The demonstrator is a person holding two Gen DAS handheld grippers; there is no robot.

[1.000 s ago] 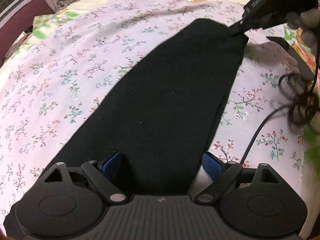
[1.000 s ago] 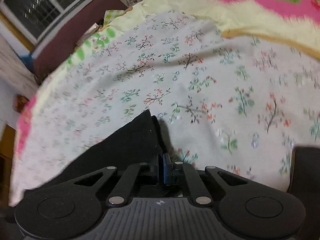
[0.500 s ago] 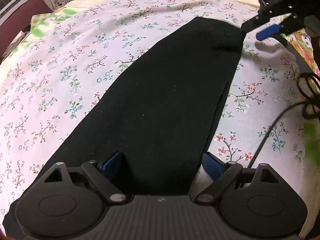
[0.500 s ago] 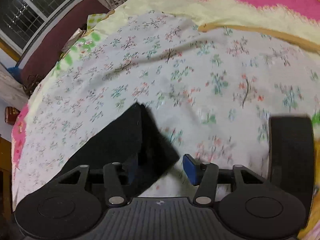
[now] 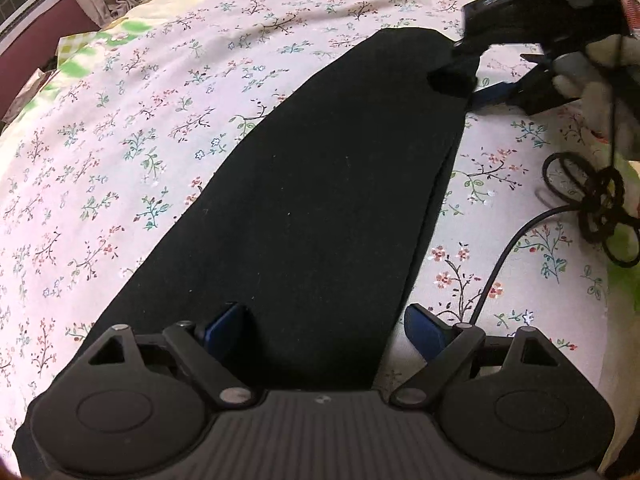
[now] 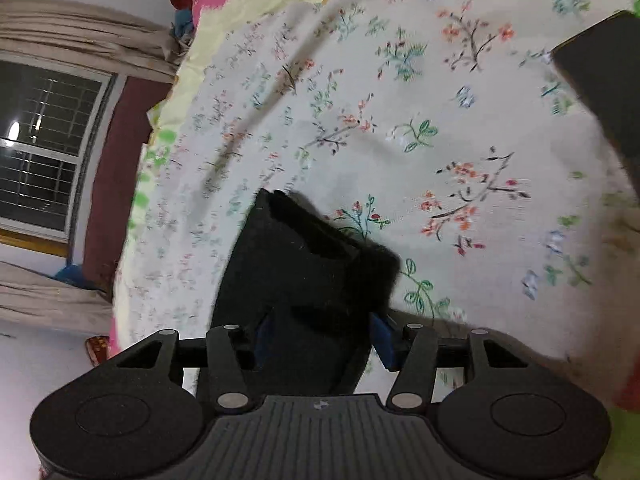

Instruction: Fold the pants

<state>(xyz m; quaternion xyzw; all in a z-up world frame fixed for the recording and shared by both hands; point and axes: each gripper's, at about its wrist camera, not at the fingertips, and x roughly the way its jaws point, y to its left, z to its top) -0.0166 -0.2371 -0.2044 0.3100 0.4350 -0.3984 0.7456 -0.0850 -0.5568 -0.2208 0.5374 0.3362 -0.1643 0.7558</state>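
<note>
Black pants [image 5: 320, 200] lie flat as a long folded strip on the floral bedsheet [image 5: 120, 160]. My left gripper [image 5: 324, 332] is open over the near end, its blue pads on either side of the cloth and not pressing it. In the left wrist view my right gripper [image 5: 464, 68] is at the far right corner of the pants. There the corner is curled up. In the right wrist view that bunched corner [image 6: 296, 272] sits between the blue pads of my right gripper [image 6: 320, 332], whose jaws are opening around it.
A black cable [image 5: 496, 264] runs across the sheet right of the pants to a tangled coil [image 5: 592, 200]. A dark flat object [image 6: 608, 92] lies at the upper right of the right wrist view. A window [image 6: 36, 152] and curtains stand beyond the bed's edge.
My right gripper went from shut to open, rolled, and dropped down at the far corner of the pants, which now curls up between its pads. My left gripper stayed put.
</note>
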